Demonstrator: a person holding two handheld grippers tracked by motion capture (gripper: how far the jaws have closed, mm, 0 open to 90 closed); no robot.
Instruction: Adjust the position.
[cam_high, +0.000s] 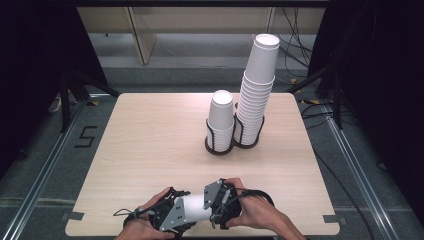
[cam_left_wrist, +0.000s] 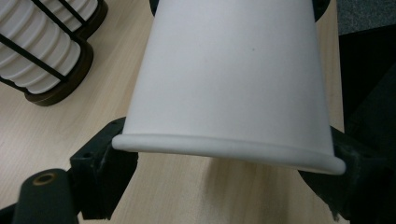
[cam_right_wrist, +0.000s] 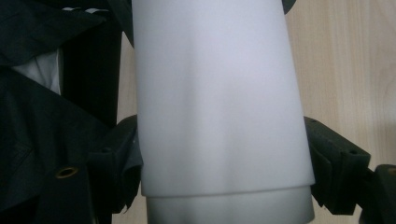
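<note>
I hold the paper cup (cam_high: 194, 209) lying crosswise, left gripper (cam_high: 167, 216) pinching its rim end, right gripper (cam_high: 218, 204) its base end.

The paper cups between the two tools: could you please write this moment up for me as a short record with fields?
held item: white paper cups, lying level near the table's near edge, two nested by the right gripper view
left tool: jaws shut on the rim end of the cups
right tool: jaws shut on the narrower end of the cups
short stack: upside-down cups in the left ring of the black wire holder
tall stack: upside-down cups in the right ring
table: light wood
</note>
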